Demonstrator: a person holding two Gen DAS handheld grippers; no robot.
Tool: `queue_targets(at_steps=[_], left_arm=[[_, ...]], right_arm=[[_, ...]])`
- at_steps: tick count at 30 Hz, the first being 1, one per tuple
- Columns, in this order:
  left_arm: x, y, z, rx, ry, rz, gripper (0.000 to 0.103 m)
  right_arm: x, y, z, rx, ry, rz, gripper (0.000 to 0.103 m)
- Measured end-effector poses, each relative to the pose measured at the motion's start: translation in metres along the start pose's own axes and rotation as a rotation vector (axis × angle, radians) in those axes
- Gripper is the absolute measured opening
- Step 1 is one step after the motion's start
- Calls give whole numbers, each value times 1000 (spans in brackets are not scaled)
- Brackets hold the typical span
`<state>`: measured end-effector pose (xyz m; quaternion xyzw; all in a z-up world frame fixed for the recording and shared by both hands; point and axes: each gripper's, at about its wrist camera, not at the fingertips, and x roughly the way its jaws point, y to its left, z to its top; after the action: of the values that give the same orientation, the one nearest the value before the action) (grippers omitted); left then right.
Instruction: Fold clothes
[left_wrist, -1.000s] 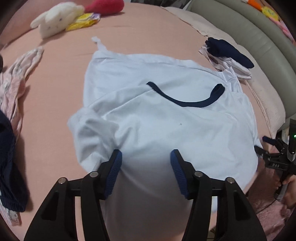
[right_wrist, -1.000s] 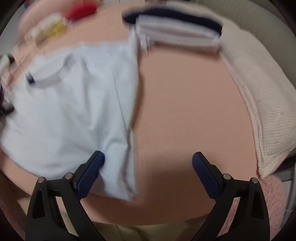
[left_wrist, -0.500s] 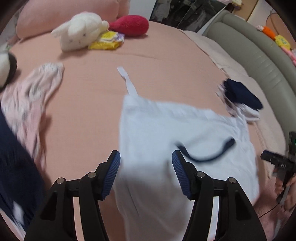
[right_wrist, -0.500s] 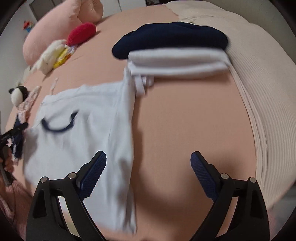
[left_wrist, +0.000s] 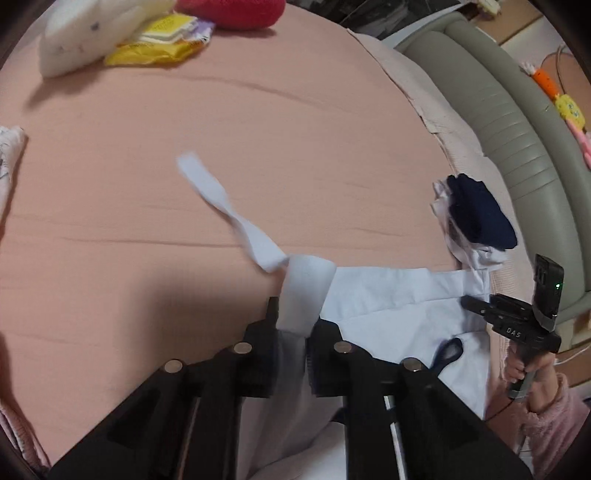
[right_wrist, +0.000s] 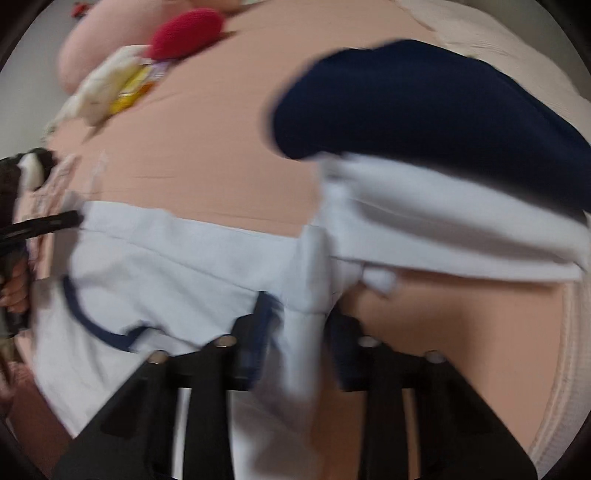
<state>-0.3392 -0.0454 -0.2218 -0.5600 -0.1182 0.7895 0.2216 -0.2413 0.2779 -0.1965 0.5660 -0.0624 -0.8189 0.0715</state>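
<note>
The shirt (left_wrist: 388, 295) is lying on the bed (left_wrist: 184, 206), its strap (left_wrist: 229, 210) trailing toward eleven o'clock. A folded pile (left_wrist: 476, 218) is sitting at two o'clock, toys (left_wrist: 92, 33) at twelve.

"DAS" on right claw (left_wrist: 476, 307)

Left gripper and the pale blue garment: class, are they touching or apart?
Touching. The left wrist view shows the left gripper closed on a bunched fold of the pale blue garment.

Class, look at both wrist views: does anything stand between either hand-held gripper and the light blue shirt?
Nothing visible does. The left hand-held gripper and right hand-held gripper are each already closed on the light blue shirt.
</note>
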Motion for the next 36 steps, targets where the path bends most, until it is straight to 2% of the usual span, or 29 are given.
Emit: queue_targets(at_steps=[3, 7, 9, 10, 14, 15, 16, 17, 18, 19, 21, 22, 23, 25, 27, 29, 30, 33, 34, 36], left_arm=[[-23, -22, -8, 109, -45, 51, 12], [-77, -59, -39, 277, -152, 134, 12], [-102, -77, -69, 355, -204, 178, 13], [-110, -80, -82, 361, -211, 193, 13], [-120, -60, -122, 232, -148, 210, 18], [-122, -55, -133, 199, -132, 215, 21], [-125, -50, -143, 167, -117, 219, 33], [-127, -45, -153, 135, -101, 223, 45], [-130, -40, -163, 102, -85, 227, 45], [-132, -36, -173, 70, -69, 231, 45], [-137, -26, -193, 5, -37, 239, 45], [-144, -22, -200, -24, -49, 231, 46], [-158, -20, -204, -52, -103, 208, 48], [-181, -20, -206, -89, -212, 153, 54], [-190, -23, -204, -93, -272, 120, 55], [-182, -29, -200, -79, -262, 139, 55], [-171, -27, -197, -84, -230, 162, 55], [-126, -2, -198, -233, -55, 275, 55], [-119, 6, -203, -296, -40, 264, 55], [-121, 14, -215, -375, -95, 183, 53]], right_arm=[[-22, 14, 1, -44, -83, 12, 11], [-58, 23, -14, -85, -176, 37, 9], [-84, 29, -42, -125, -226, 46, 8], [-95, 32, -58, -133, -244, 48, 8], [-107, 40, -120, -152, -229, 56, 8], [-108, 42, -136, -155, -220, 58, 8], [-107, 44, -150, -158, -204, 50, 8], [-99, 44, -162, -155, -169, 9, 8], [-90, 44, -173, -149, -132, -37, 12], [-81, 43, -180, -131, -95, -89, 22], [-74, 39, -190, -98, -41, -121, 26], [-83, 37, -191, -80, -59, -105, 32], [-91, 35, -192, -62, -77, -88, 37], [-112, 30, -192, -31, -124, -69, 43], [-135, 30, -186, -3, -193, -81, 46], [-151, 33, -178, 2, -261, -88, 51], [-154, 37, -171, 1, -283, -85, 52], [-145, 52, -157, 4, -306, -99, 56], [-135, 57, -156, -6, -287, -112, 56], [-106, 66, -164, -44, -196, -186, 56]])
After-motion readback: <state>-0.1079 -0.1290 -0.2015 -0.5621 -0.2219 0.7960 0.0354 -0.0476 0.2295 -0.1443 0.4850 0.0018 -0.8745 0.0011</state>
